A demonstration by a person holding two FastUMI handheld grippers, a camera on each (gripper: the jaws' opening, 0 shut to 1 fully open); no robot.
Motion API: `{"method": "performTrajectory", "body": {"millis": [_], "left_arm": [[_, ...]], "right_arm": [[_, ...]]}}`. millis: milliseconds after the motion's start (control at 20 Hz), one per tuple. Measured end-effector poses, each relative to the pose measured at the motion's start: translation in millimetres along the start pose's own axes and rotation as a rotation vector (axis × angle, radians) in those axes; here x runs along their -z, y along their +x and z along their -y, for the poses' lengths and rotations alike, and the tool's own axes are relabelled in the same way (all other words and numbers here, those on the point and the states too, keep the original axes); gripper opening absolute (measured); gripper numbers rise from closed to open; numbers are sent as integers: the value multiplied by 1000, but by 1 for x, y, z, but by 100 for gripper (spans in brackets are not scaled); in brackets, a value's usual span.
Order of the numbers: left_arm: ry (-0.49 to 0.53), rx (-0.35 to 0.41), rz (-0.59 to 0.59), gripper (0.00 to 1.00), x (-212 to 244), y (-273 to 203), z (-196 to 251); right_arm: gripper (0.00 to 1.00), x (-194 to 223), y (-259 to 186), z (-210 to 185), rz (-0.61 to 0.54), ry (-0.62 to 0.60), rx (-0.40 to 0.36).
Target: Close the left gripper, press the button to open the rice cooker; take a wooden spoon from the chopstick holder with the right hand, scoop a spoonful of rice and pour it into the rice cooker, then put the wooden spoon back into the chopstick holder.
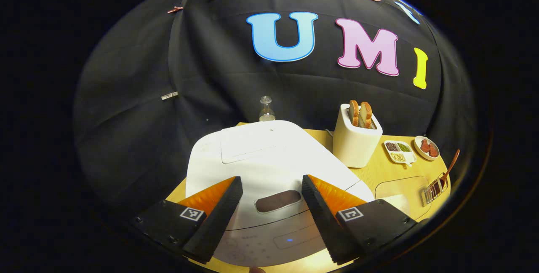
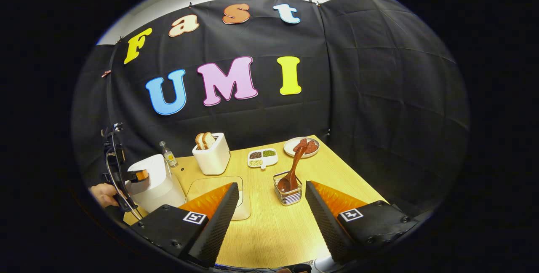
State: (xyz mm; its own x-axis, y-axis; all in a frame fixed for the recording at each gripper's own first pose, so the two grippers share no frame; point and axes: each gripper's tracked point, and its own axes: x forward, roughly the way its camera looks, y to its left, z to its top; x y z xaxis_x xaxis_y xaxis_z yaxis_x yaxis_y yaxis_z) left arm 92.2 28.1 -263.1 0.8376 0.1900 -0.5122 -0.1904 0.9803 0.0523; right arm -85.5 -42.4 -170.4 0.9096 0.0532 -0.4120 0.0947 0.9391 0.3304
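Left gripper point(image 1: 271, 197) spread wide above the rice cooker point(image 1: 269, 159), lid down, button point(image 1: 278, 201) between its fingers. Right gripper point(image 2: 271, 205) wide too, hovering near the chopstick holder point(image 2: 288, 191) with wooden spoon point(image 2: 292, 169) inside.

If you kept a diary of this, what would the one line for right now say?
left hand-held gripper: open over rice cooker, lid down | right hand-held gripper: open, empty | wooden spoon: in chopstick holder
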Motion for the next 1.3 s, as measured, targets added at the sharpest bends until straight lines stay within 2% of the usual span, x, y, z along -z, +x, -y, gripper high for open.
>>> {"method": "performTrajectory", "body": {"millis": [250, 450, 950, 1300], "left_arm": [[7, 30, 25, 99, -7, -2, -1], [30, 36, 95, 97, -27, -16, -8], [15, 213, 374, 96, -107, -108, 0], [0, 305, 468, 96, -123, -173, -8]], "right_arm": [[98, -3, -5, -1, 10, -7, -4], [98, -11, -9, -3, 29, -12, -12], [98, -46, -13, -39, 105, -73, -75], [98, -90, -20, -85, 231, -186, -122]]}}
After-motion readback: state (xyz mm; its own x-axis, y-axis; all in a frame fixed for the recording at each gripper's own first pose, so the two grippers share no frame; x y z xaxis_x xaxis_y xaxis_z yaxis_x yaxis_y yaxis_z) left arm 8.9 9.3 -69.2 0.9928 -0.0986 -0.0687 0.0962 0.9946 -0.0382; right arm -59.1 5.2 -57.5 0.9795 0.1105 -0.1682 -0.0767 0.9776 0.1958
